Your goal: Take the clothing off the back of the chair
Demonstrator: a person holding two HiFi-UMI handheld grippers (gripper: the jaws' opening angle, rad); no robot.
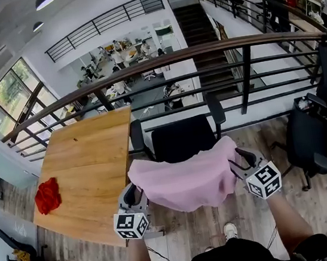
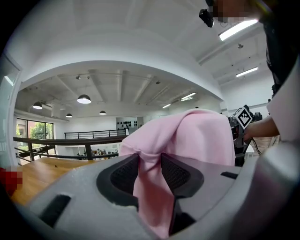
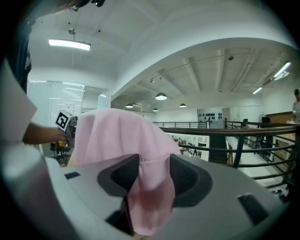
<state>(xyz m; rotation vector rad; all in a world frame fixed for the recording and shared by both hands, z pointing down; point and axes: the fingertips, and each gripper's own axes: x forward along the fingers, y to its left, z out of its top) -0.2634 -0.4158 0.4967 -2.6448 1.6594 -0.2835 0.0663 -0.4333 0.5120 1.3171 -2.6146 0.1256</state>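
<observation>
Left gripper [image 2: 150, 164]: jaws spread about as wide as they go, with a fold of the pink clothing [image 2: 187, 140] bunched in the gap. The fabric brushes both pads [image 2: 125, 174] but it looks slack rather than clamped, so I'd call that one let go.

Right gripper [image 3: 154, 164] is the same deal. The jaws are wide apart and a loose flap of the pink stuff hangs down between them like a little bag, with nothing squeezing it.

Moving out from there, in the head view the two grippers sit at opposite ends of the garment, left one at the lower left corner and right one at the right edge. The garment itself is draped over the back of the black chair [image 1: 183, 139], which it covers completely. The seat and both armrests poke out beyond it.

Just left of the chair is a wooden table [image 1: 89, 161] with a crumpled red cloth [image 1: 48, 195] lying near its left edge. A dark railing [image 1: 160, 61] runs across behind everything, and another black chair [image 1: 317, 129] stands off to the right, well apart.
</observation>
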